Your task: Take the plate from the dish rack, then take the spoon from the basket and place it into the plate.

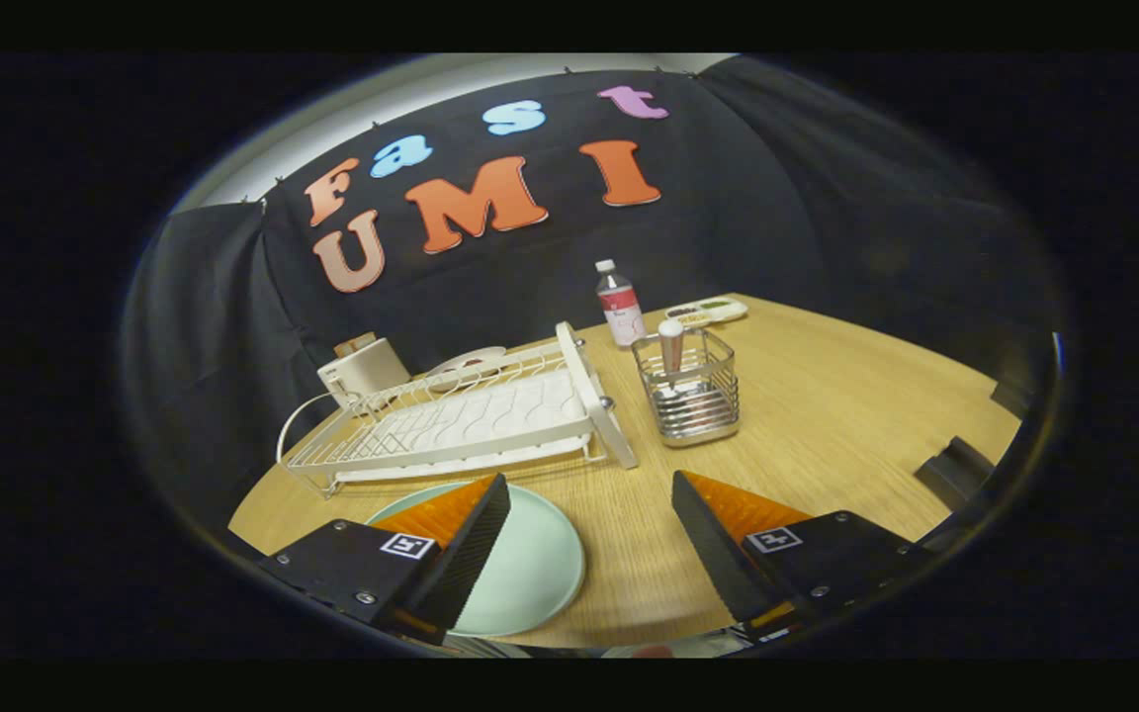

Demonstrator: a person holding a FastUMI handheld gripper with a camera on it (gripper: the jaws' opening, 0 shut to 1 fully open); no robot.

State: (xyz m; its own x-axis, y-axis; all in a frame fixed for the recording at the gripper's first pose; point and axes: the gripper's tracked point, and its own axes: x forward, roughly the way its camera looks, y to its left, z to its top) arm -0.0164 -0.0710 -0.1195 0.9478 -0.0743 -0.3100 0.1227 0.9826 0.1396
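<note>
A pale green plate (530, 564) lies flat on the wooden table (827, 415), partly under my left finger and in front of the dish rack. The white wire dish rack (461, 420) stands beyond the fingers to the left. A metal wire basket (693, 396) stands to the right of the rack, ahead of the fingers, with the spoon (671, 348) upright in it, handle up. My gripper (589, 494) hovers above the table with its fingers wide apart and nothing between them.
A small plastic bottle (619, 302) stands behind the basket, with a flat white tray-like object (708, 312) to its right. A white box (362, 371) and a white round object (471, 364) sit behind the rack. Dark objects (955, 470) lie at the table's right edge.
</note>
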